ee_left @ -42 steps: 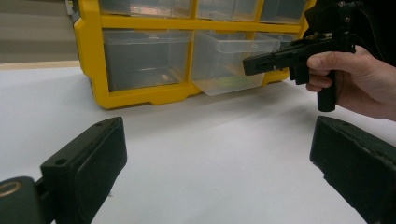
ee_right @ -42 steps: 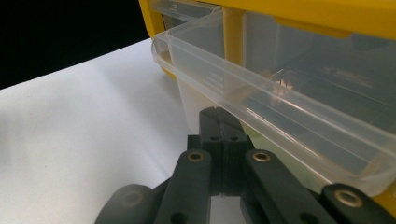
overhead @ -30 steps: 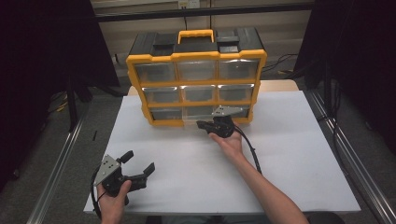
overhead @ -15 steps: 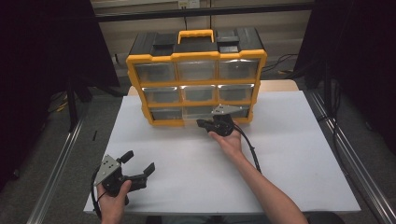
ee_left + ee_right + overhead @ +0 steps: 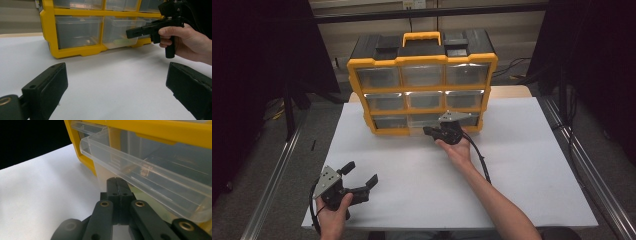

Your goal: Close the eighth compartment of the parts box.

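A yellow and black organizer [image 5: 422,60] with several clear drawers stands at the back of the white table [image 5: 522,165]. Its bottom middle drawer [image 5: 422,120] [image 5: 150,177] sits pulled out a little. My right gripper [image 5: 428,131] [image 5: 117,180] is shut with nothing between its jaws; its tips lie just under that drawer's front lip. From the left gripper view the right gripper [image 5: 128,33] points at the same drawer [image 5: 120,30], with something small and greenish inside. My left gripper [image 5: 360,173] [image 5: 115,82] rests open near the table's front left corner, holding nothing.
A black cable [image 5: 482,162] trails from the right gripper along the forearm. Metal rails [image 5: 277,170] run along both sides of the table. Bare white tabletop lies between the two grippers.
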Demonstrator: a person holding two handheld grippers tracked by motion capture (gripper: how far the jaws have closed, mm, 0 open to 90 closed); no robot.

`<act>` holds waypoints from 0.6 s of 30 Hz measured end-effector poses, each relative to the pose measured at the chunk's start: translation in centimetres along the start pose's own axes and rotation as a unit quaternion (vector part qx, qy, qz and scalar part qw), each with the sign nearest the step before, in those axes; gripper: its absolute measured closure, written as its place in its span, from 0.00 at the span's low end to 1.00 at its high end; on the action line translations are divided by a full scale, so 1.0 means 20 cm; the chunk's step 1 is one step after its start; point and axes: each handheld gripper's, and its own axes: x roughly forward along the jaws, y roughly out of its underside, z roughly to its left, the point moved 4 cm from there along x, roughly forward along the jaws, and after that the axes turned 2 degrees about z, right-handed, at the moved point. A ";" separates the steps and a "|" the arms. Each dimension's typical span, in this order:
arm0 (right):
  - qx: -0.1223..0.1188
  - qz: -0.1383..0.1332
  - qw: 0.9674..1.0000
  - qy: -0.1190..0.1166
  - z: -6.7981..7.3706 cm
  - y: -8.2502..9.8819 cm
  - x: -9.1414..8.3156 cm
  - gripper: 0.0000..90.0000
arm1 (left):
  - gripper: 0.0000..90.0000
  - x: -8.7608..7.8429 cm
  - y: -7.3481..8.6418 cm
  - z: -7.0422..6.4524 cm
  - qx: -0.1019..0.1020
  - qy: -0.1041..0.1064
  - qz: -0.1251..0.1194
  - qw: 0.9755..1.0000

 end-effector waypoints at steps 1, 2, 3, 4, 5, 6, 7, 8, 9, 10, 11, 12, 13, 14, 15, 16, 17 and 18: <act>0.000 0.000 1.000 0.000 0.00 0.00 0.00 1.00 | 0.05 0.00 0.00 0.00 0.000 0.000 0.000 1.000; -0.001 0.000 1.000 0.000 0.00 0.00 0.00 1.00 | 0.05 0.00 0.00 0.00 -0.001 0.000 -0.001 1.000; -0.001 0.000 1.000 0.001 0.00 0.00 0.00 1.00 | 0.05 0.00 0.00 0.00 -0.001 0.000 0.000 1.000; 0.000 -0.001 1.000 0.001 0.00 0.00 0.00 1.00 | 0.05 0.00 0.00 0.00 -0.001 0.000 -0.001 1.000; 0.000 -0.001 1.000 0.001 -0.01 0.00 0.01 1.00 | 0.05 0.00 0.00 0.00 0.000 0.000 0.000 1.000; 0.000 -0.001 1.000 0.002 -0.01 0.00 0.01 1.00 | 0.05 0.00 0.00 0.00 0.000 0.000 0.000 1.000; 0.001 -0.001 1.000 0.003 -0.01 0.00 0.01 1.00 | 0.05 0.00 0.00 0.00 0.000 0.000 0.000 1.000; 0.001 -0.001 1.000 0.003 -0.01 0.00 0.01 1.00 | 0.05 0.00 0.00 0.00 0.000 0.000 0.000 1.000; 0.001 -0.001 1.000 0.004 -0.01 0.00 0.01 1.00 | 0.05 0.00 0.00 0.00 -0.001 0.000 0.000 1.000; 0.001 -0.001 1.000 0.006 -0.01 0.00 0.01 1.00 | 0.05 0.00 0.00 0.00 -0.001 0.000 0.000 1.000; 0.001 0.000 1.000 0.005 -0.02 0.00 0.01 1.00 | 0.05 0.00 0.00 0.00 -0.001 0.000 0.000 1.000; -0.001 0.001 1.000 0.013 -0.02 0.00 0.01 1.00 | 0.05 0.00 0.00 0.00 0.000 0.000 0.000 1.000; 0.000 0.001 1.000 0.010 -0.02 0.00 0.01 1.00 | 0.04 0.00 0.00 0.00 -0.001 0.000 0.000 1.000; 0.001 0.001 1.000 0.011 -0.02 -0.01 0.01 1.00 | 0.04 0.00 0.00 0.00 0.000 0.000 0.000 1.000; 0.003 0.000 1.000 0.007 -0.02 -0.01 0.01 1.00 | 0.05 0.00 0.00 0.00 -0.001 0.000 -0.001 1.000; 0.001 -0.001 1.000 0.009 -0.03 -0.01 0.01 1.00 | 0.04 0.00 0.00 0.00 -0.001 0.000 -0.001 1.000; 0.001 0.000 1.000 0.008 -0.03 -0.01 0.01 1.00 | 0.05 0.00 0.00 0.00 -0.001 0.000 -0.001 1.000; -0.001 0.000 1.000 0.013 -0.04 -0.01 0.01 1.00 | 0.05 0.00 0.00 0.00 0.000 0.000 0.000 1.000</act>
